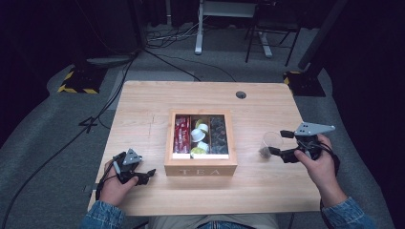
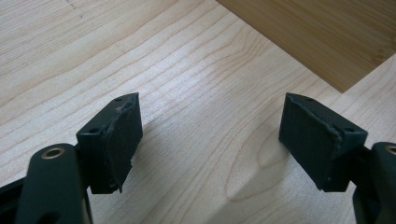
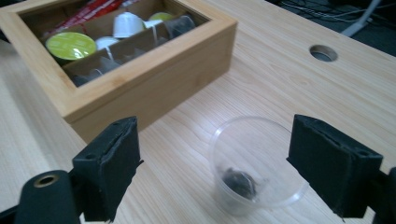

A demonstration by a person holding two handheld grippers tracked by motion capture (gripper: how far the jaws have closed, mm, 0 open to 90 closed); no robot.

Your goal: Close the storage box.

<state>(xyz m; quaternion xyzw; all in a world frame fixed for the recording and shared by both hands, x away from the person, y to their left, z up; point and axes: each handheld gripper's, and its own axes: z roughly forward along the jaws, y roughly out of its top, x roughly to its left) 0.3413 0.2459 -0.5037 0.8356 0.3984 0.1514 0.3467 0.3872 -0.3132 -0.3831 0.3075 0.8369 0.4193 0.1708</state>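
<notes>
A wooden tea box (image 1: 200, 169) marked TEA sits mid-table, holding red packets (image 1: 182, 135), white and green pods (image 1: 199, 137) and dark pods (image 1: 218, 136). To its right stands a clear plastic cup (image 1: 271, 141) with a small dark lump (image 3: 238, 181) at its bottom. My right gripper (image 1: 278, 143) is open around the cup (image 3: 254, 163), with its pads (image 3: 327, 158) standing clear of the cup's wall. Left of the box's front corner, my left gripper (image 1: 147, 175) rests low over bare wood and is open and empty (image 2: 212, 121).
The box's near wall (image 3: 154, 79) lies just left of the cup. A round cable hole (image 1: 241, 94) sits at the table's far right. The box corner (image 2: 327, 37) lies ahead of the left jaws. Cables and stand legs cover the floor beyond the table.
</notes>
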